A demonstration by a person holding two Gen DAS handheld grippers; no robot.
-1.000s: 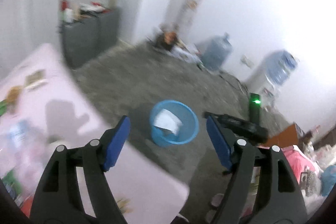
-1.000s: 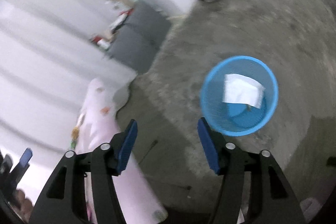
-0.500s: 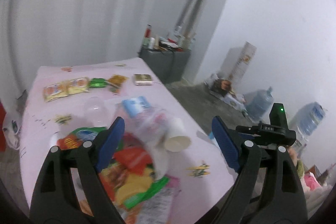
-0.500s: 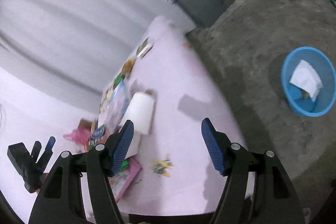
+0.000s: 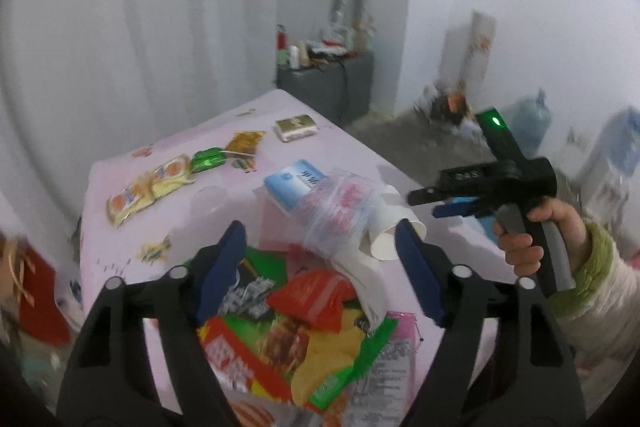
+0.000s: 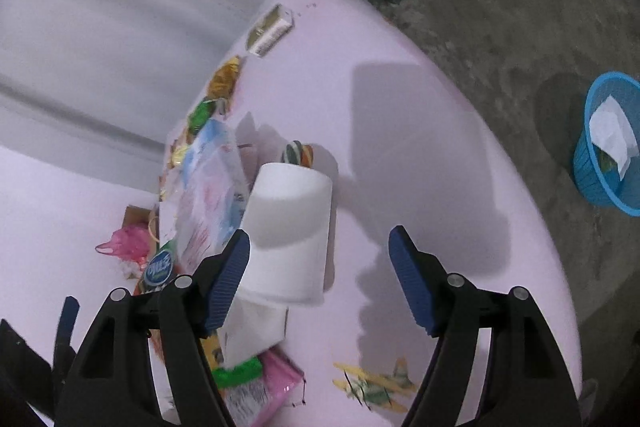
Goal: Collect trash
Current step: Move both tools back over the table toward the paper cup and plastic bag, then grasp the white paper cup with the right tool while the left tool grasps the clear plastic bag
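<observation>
Where crumpled snack wrappers [image 5: 316, 331] in red, green and yellow foil heap at the near end of the pink-clothed worktop [image 6: 400, 115], a white paper cup [image 6: 290, 227] lies on its side against a clear plastic bottle [image 5: 340, 215]; its label is unreadable. Left hand-held gripper [image 5: 320, 267] closing, right hand-held gripper [image 6: 320, 267] opening, both empty. Blue mesh plastic bin [image 6: 596, 171] sits on the floor.

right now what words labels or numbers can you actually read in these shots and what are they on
None reads clearly.
Blue tissue pack: white characters, too blurred.
Red-and-green snack bag: large white characters, blurred.
Round blue logo on a wrapper: script, illegible.
Gold box: print too small.
Right gripper body: pale marking, unreadable.
</observation>
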